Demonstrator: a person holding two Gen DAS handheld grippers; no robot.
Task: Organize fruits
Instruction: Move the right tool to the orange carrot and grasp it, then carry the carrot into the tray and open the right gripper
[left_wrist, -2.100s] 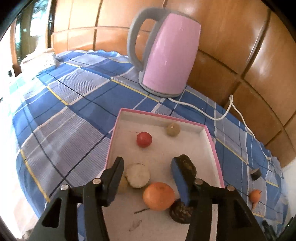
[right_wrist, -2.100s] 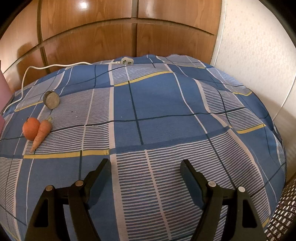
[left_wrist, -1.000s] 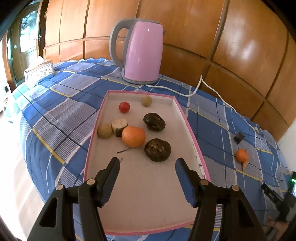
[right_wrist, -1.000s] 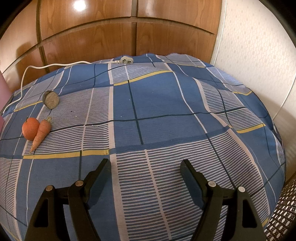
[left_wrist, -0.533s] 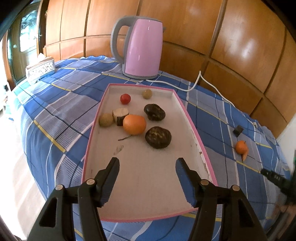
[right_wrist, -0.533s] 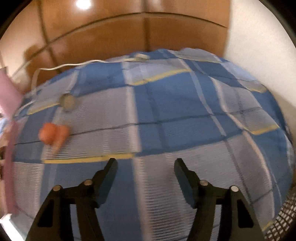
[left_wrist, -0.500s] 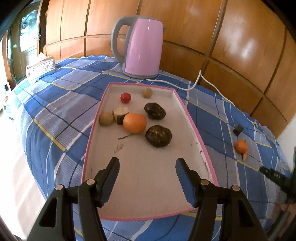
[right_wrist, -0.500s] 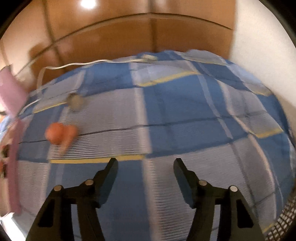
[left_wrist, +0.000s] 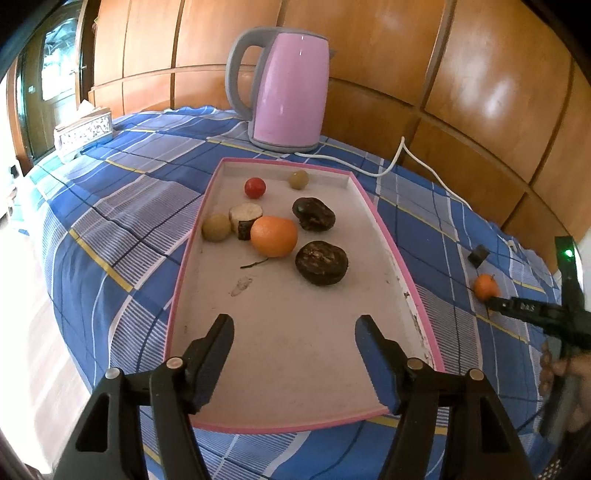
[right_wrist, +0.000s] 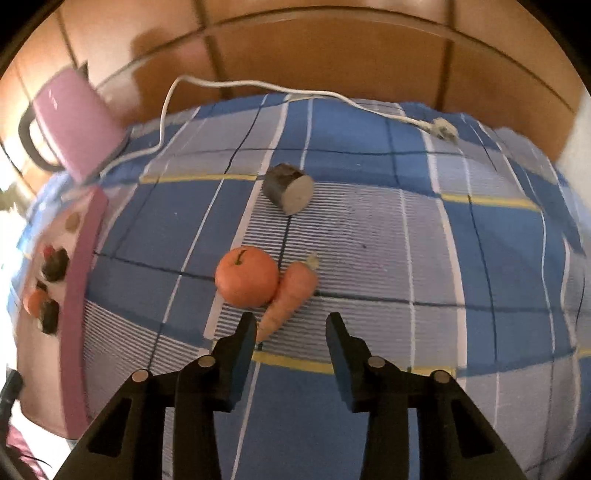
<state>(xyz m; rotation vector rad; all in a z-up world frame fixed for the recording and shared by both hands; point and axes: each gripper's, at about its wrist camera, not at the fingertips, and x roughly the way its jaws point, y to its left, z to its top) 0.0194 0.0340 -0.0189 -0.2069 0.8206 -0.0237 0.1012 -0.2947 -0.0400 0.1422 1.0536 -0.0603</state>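
Right hand-held gripper (right_wrist: 291, 334), jaws closing empty, just short of carrot (right_wrist: 286, 300)

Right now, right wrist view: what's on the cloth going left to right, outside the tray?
Pink kettle → tangerine → carrot → white plug. The cut dark piece is left out: it sits above the carrot, overlapping in order.

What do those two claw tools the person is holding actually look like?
Both are black plastic. The left gripper and right gripper each have two angled fingers with blue pads and round silver screws. From the side, the right one shows a small green light.
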